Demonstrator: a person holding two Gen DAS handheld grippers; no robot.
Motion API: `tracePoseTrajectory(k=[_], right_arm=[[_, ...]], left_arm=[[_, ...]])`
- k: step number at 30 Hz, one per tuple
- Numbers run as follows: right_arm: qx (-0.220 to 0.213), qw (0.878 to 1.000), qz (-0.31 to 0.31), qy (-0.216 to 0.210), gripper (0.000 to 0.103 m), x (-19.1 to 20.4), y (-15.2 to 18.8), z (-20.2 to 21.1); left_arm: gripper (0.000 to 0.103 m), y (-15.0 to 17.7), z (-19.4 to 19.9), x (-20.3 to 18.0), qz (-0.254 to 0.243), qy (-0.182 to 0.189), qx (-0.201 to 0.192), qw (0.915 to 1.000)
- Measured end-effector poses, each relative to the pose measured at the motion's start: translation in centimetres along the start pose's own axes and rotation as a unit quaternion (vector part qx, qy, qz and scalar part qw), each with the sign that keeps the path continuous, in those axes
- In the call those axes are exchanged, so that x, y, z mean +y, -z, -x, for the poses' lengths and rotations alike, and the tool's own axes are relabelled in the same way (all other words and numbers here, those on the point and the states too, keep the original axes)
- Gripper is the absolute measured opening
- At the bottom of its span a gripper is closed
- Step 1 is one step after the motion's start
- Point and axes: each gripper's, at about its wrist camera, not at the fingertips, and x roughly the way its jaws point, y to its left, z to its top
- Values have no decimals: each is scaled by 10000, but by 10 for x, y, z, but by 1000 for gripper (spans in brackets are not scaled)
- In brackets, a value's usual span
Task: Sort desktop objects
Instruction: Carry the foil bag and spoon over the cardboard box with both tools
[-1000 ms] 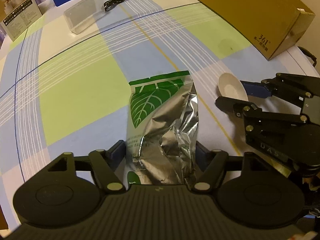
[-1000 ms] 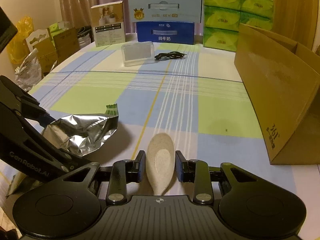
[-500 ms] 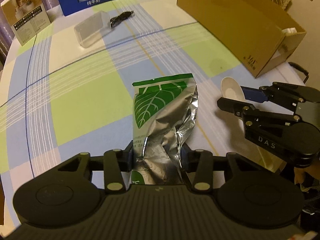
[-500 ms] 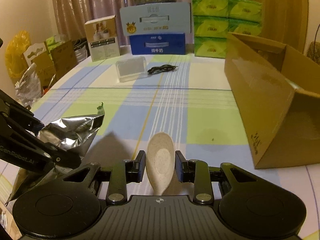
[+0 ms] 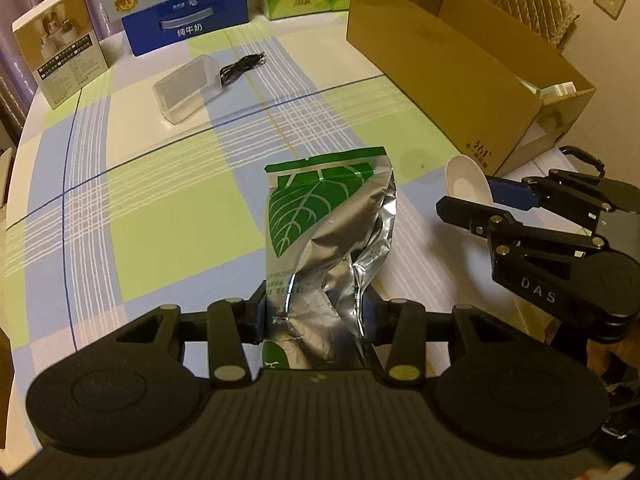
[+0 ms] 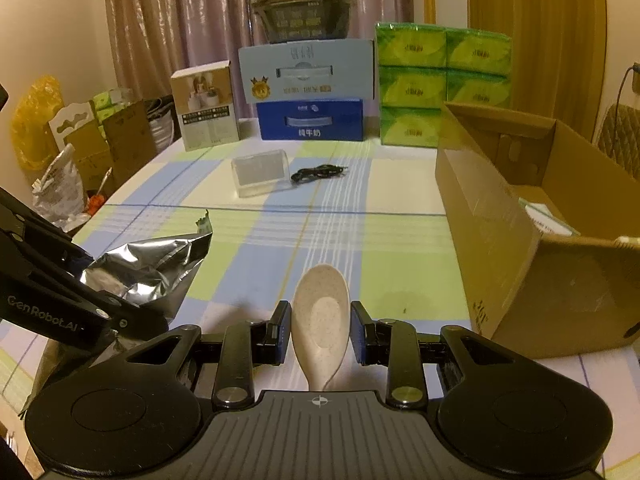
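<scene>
Item in hand, left gripper [image 5: 316,312]: crumpled silver foil pouch with a green leaf print [image 5: 320,240], clamped at its lower part between narrowed fingers and standing clear of the checked green, blue and cream tablecloth [image 5: 160,208]. Item in hand, right gripper [image 6: 320,334]: pale speckled plastic spoon [image 6: 320,316], gripped by the handle, bowl pointing forward; the fingers sit close on either side of it. Likely destination: open brown cardboard box [image 6: 520,264] on the right of the table, something pale already lying inside. Handling note, as judgement: both items should clear the box wall before release; the pouch is light and floppy, so it is best lowered well inside the box rather than dropped from height, and the spoon should be tipped bowl-down so it slides free. The two grippers are close together, so entering one at a time avoids a clash. Remaining on cloth, far side: clear rectangular plastic case [image 5: 188,88]; coiled black cable [image 5: 242,68] just beside it.
</scene>
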Motion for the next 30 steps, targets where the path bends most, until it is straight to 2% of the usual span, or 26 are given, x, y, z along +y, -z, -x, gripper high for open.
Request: tracePoseTrajectory(k=[17,30], right_arm=[[-401,9991,-50,114,28,-14,-31,39],[-754,9958,-278,450,28,-63,-58,75]], left_arm=[[39,-17,31,-26,-70,68,-303,9995],[39,-58,39,-76,-343,371,-494,9975]])
